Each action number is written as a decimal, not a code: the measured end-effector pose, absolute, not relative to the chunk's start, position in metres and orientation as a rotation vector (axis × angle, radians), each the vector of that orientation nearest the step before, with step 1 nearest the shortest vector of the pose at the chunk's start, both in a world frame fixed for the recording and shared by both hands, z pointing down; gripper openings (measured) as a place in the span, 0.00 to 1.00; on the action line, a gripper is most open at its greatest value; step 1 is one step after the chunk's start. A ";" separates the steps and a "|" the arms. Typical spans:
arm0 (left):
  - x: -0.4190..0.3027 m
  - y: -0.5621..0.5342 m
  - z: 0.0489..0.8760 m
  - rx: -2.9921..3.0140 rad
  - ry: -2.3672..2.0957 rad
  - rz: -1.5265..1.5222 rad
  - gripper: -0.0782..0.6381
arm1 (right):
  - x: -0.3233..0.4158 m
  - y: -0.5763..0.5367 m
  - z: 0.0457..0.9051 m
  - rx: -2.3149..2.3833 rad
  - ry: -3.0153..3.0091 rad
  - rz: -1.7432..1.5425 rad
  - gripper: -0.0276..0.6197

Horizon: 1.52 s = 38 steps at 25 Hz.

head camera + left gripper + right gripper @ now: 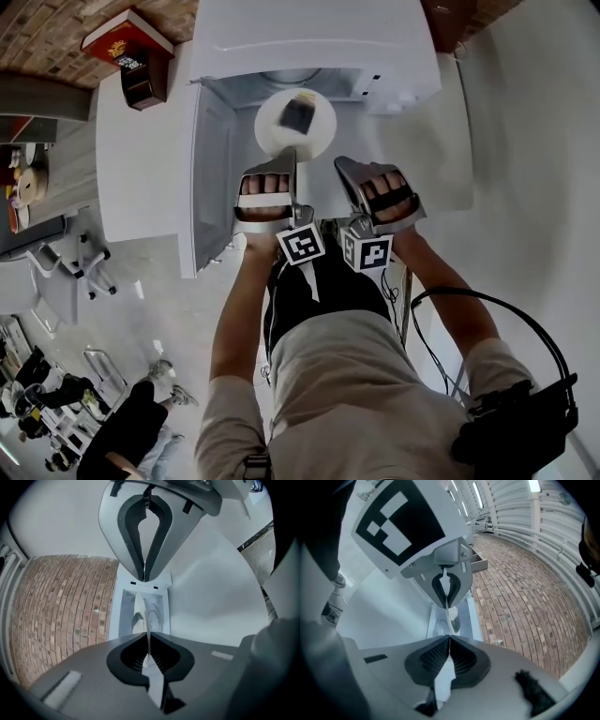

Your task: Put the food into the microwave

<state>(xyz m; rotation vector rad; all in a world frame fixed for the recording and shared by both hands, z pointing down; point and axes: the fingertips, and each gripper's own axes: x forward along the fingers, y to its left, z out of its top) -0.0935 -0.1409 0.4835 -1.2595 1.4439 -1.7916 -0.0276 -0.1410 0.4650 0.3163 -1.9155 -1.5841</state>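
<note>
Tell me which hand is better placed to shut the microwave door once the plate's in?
Left, probably: the open door stands beside the left hand-held gripper, though both grip the plate.

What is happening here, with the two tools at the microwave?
A person holds a plate with a dark piece of food on it, the left tool and the right tool each clamped on its rim. The plate is just in front of the microwave, whose door stands open.
</note>
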 end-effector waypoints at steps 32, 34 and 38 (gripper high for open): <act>-0.142 -0.228 0.542 -1.323 1.466 -1.840 0.14 | -0.068 -0.206 0.518 0.291 -1.963 -1.490 0.06; -0.148 -0.234 0.540 -1.299 1.461 -1.844 0.14 | -0.070 -0.208 0.520 0.288 -1.963 -1.492 0.06; -0.156 -0.242 0.542 -1.310 1.461 -1.843 0.14 | -0.073 -0.210 0.528 0.270 -1.960 -1.484 0.06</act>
